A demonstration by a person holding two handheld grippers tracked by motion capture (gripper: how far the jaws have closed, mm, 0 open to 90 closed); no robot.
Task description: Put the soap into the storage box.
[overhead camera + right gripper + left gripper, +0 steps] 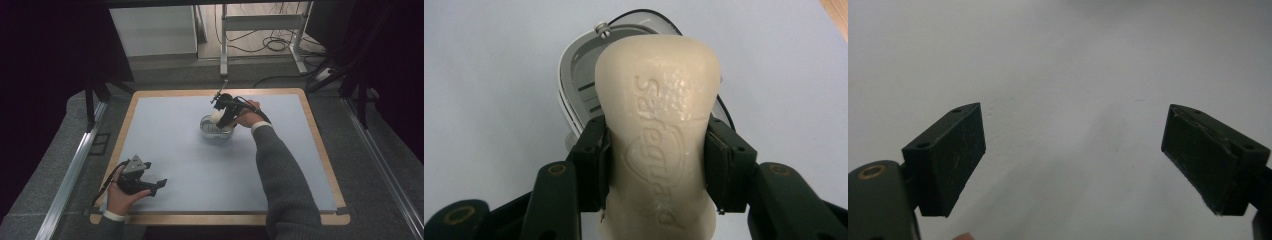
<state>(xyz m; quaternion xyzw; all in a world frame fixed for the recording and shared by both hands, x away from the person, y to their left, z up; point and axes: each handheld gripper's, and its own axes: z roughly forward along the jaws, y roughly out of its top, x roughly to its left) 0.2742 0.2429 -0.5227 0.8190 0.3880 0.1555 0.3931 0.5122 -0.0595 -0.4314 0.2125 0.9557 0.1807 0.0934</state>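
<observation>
Over the dish (pixel 574 85), near the far middle of the table (pixel 165 130), the soap (pixel 659 135) is held in the right gripper (pixel 656 165). It is squeezed at its narrow middle, its long way pointing out past the jaws, with the dish just below. Far off, the left gripper (pixel 1073 155) is kept wide and empty.

A pale blue mat (pixel 200 165) on a wood-edged table (pixel 320 218) lies beneath the left claw (pixel 159 186) and the right claw (pixel 219 118). Beyond the right claw, black cables (pixel 272 45) coil on the floor by a grey desk frame (pixel 224 45). A white cabinet (pixel 152 30) stands farther to its left.
</observation>
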